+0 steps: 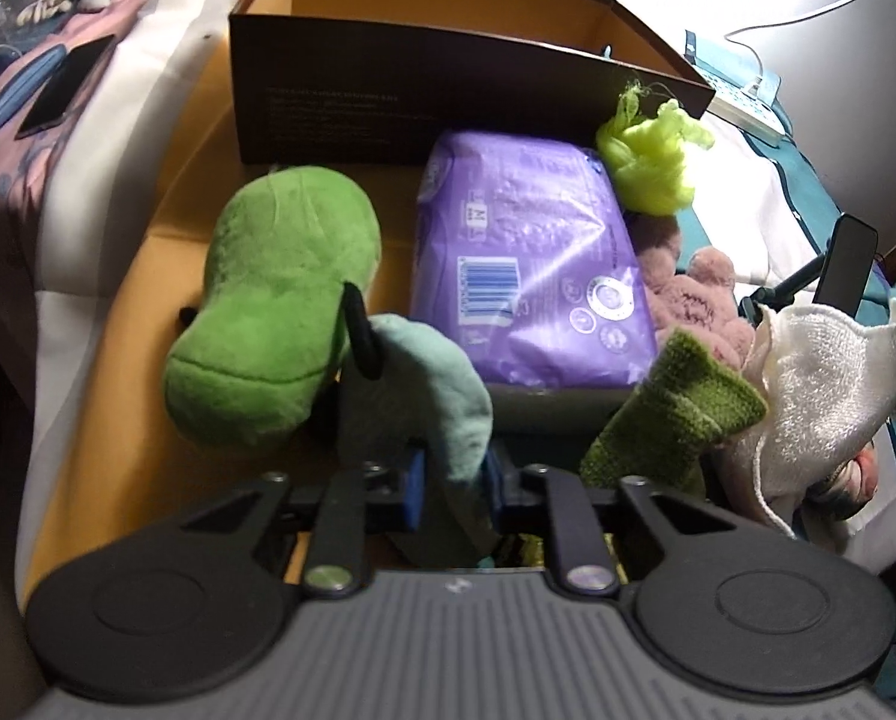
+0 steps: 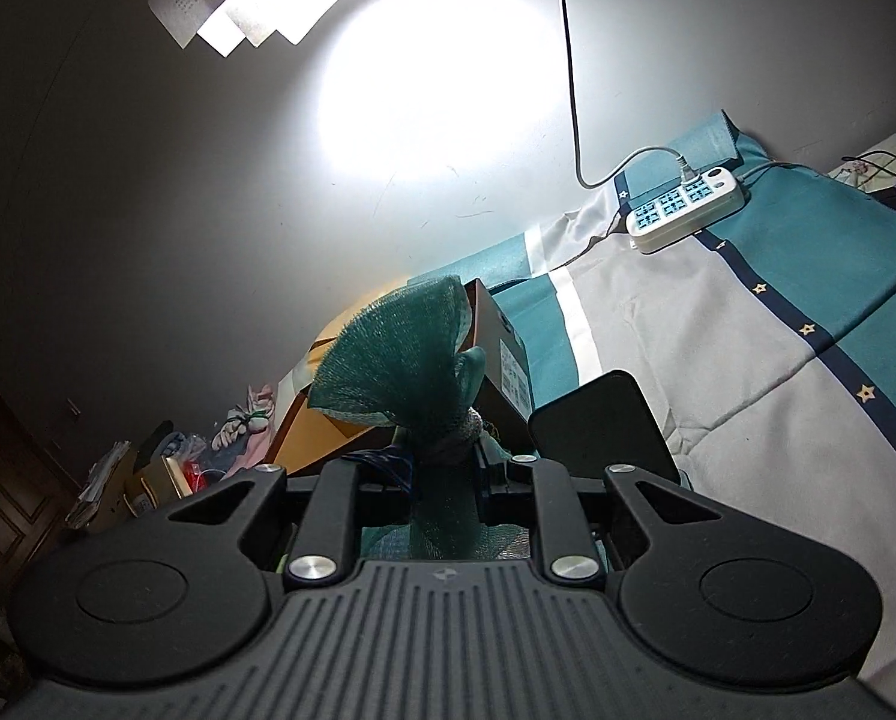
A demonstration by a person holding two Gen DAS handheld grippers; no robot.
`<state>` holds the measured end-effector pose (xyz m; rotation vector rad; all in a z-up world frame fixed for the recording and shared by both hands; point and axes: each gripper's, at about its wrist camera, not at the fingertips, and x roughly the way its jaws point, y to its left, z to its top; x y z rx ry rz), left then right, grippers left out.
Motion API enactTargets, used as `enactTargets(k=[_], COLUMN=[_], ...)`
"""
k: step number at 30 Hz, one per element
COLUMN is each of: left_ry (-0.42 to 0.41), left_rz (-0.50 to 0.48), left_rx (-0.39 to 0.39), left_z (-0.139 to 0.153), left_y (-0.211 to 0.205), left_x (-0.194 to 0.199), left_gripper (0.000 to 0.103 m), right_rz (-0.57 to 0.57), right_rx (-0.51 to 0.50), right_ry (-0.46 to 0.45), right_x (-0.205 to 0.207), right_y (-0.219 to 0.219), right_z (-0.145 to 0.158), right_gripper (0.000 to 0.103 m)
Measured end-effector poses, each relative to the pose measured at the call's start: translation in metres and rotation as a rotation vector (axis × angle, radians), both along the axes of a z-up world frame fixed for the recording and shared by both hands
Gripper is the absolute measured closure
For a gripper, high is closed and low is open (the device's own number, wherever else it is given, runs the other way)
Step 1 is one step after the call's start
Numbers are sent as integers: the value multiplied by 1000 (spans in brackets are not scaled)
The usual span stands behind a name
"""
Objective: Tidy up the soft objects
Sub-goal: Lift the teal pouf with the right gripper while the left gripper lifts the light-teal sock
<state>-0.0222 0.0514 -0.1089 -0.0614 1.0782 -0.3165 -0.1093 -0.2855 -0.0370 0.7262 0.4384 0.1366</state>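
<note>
In the left wrist view an open cardboard box (image 1: 219, 120) lies on the bed. Inside it are a green plush toy (image 1: 273, 294), a purple soft pack (image 1: 532, 264), a neon yellow-green cloth knot (image 1: 652, 162) and a mauve plush (image 1: 700, 306). An olive green cloth (image 1: 670, 420) and a white knit cloth (image 1: 820, 372) hang at the box's right edge. My left gripper (image 1: 454, 480) is shut on a pale teal soft cloth (image 1: 441, 384) just above the box's near edge. My right gripper (image 2: 448, 474) is shut on a dark teal mesh cloth (image 2: 399, 360) and holds it up above the bed.
A white power strip (image 2: 688, 210) with a cable lies on the teal and white bedsheet (image 2: 718, 330). A phone on a small stand (image 1: 844, 264) stands right of the box. A lamp glare lights the wall. Clutter and a dark phone (image 1: 63, 87) lie far left.
</note>
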Motion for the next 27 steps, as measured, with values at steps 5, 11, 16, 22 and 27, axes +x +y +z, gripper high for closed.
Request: enactTargets(k=[5,11,16,22,27], left_ry=[-46,-173,-192,-108,-71], left_rz=[-4,-1,23,27,31], left_rx=[13,0,48,103,116], left_z=[29,81,89,49,22], left_y=[-8,-24,-30,-27,-26], left_x=[-14,-19,-6,-22,-14], left_gripper=[91,91,91,46,32], right_rz=[80,184,259,296,300], right_rx=[15,55,56,56,59], right_ry=[0,-19,-46,-15,23], right_x=[30,68,94,105,110], right_y=[-17,-33,-34,-25,-9], right_z=[1,5,11,0,-2], right_gripper=[103,103,103,103,103])
